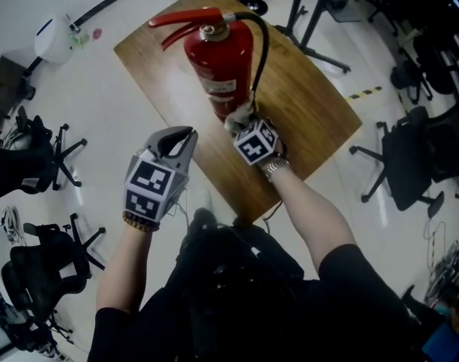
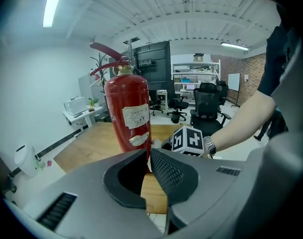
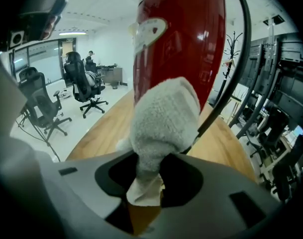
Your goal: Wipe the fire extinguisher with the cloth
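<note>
1. Fire extinguisher (image 1: 218,62): stands upright near the middle of the wooden table (image 1: 312,104), with the black hose (image 1: 263,44) looping down one side. Nothing braces it.
2. Cloth (image 3: 163,121): a grey wad that appears pressed to the lower cylinder, its tail clamped in the right gripper (image 3: 150,171).
3. Risk: a hard sideways stroke would likely rock or slide the unbraced cylinder. The bunched cloth may pull free or snag the hose.
4. Right forearm: reaches forward, with the gripper angled down at the base.
5. Left gripper (image 2: 149,156): jaws together and empty, short of the table's near edge, aimed at the cylinder without touching it.
</note>
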Demonstrator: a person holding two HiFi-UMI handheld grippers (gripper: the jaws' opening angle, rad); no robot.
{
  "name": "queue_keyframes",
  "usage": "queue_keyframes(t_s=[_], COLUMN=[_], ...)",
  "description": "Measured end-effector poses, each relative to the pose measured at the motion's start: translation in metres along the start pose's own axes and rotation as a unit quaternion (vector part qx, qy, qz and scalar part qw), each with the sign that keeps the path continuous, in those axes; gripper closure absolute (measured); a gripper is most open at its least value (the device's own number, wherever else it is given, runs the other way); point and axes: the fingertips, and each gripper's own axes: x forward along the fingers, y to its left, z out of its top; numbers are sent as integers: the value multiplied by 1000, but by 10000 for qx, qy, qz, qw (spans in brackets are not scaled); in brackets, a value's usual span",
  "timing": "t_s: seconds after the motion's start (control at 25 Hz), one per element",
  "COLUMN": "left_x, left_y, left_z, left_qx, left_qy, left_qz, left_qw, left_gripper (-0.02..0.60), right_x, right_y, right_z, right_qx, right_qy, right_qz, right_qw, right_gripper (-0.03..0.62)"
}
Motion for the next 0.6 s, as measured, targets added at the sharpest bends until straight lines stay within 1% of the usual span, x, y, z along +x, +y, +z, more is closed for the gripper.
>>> queue_keyframes(t_s=[0.16,0.32,0.48,0.6], left_x=[-6,-13,-17,-18], left_y=[-3,-3,-2,1], left_z=[-3,-7,-8,-8], left_qx=[-88,-139,-111,-94], left_qy=[18,25,-4,-66], left_qz=[140,234,203,137], left_qw=[9999,9996,9997,9998], left_gripper=[569,569,569,569], right_x=[9,17,24,16], right_y=[1,0,1,2], right_z=[-8,-14,-17,-17], right_qx=[3,65,183,252], right_qy=[163,272,348,360], right_qz=[67,44,95,53], right_qw=[9998,9996,9992,9990], right_gripper=[450,448,448,450])
